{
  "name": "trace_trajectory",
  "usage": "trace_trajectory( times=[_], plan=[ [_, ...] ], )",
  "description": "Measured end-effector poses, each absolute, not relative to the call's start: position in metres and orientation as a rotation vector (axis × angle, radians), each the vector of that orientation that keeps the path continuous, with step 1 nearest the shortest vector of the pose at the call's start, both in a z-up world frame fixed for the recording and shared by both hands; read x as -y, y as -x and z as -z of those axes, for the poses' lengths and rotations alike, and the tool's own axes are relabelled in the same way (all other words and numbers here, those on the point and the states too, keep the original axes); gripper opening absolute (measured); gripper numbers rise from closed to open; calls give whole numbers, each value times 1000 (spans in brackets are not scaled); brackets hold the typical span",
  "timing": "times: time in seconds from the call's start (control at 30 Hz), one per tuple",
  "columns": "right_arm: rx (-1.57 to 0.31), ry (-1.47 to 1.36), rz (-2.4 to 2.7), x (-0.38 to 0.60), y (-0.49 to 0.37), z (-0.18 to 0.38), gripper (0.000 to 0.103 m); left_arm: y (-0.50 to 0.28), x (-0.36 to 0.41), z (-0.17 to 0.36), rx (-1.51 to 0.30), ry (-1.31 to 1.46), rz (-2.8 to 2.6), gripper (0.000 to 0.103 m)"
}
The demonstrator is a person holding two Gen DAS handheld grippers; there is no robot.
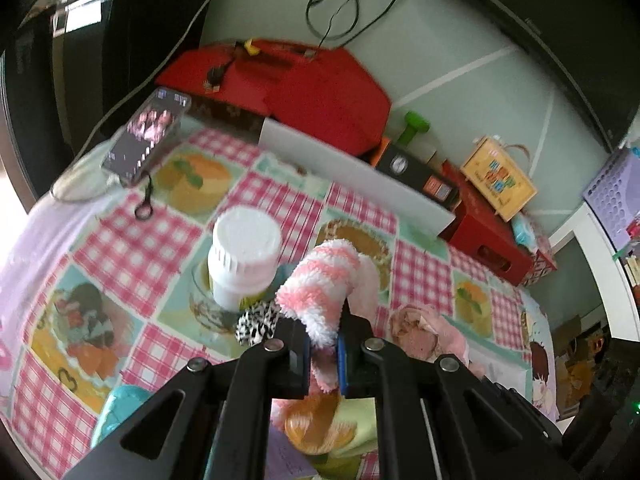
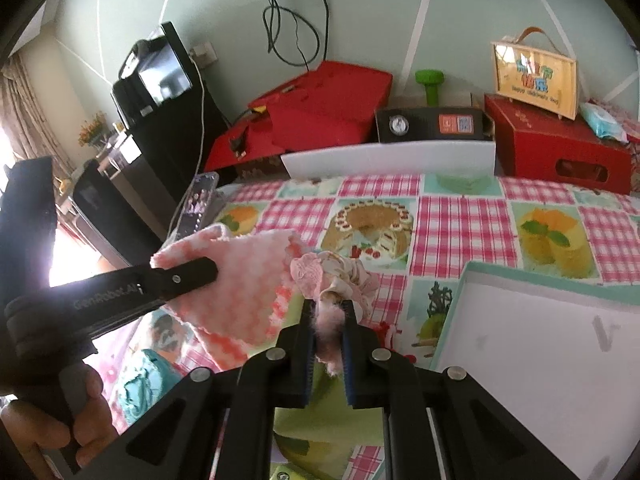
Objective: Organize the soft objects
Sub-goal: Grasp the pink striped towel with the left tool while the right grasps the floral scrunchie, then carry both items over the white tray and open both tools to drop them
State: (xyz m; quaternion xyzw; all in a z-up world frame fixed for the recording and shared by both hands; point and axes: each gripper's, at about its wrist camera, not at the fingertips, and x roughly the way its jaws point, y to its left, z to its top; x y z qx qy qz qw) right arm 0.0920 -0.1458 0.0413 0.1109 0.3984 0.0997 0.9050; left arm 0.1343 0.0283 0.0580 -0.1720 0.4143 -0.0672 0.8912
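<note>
Left tongs (image 1: 323, 354) pinch a striped pink sock (image 1: 320, 284) above the tabletop (image 1: 132, 248) while right tongs (image 2: 329, 334) clamp a limp pink scrunchie (image 2: 336, 276) beside it, both light, floppy fabrics likely best gripped by a bunched fold.

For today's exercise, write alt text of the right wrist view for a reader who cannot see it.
The right gripper is shut on a pink scrunchie above a checked tablecloth. At left, the left gripper holds a pink-and-white fuzzy sock; a white tray lies at right.
</note>
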Motion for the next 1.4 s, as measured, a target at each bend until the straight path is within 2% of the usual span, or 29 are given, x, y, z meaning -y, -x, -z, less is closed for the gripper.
trace_trajectory(
  times=[0.43,0.7,1.0,1.4],
  plan=[
    [-721,-251,-212,157,-71,-78,12,-103,-34,-110,-665,355,184,9],
    [-683,-267,-157,180,-58,-96,12,-80,-9,-140,-555,317,278,10],
    [-662,-273,26,238,-38,-109,12,-76,71,-126,-610,218,451,10],
    [-659,-414,309,344,-1,-104,12,-65,134,-106,-678,172,621,10]
  ],
)
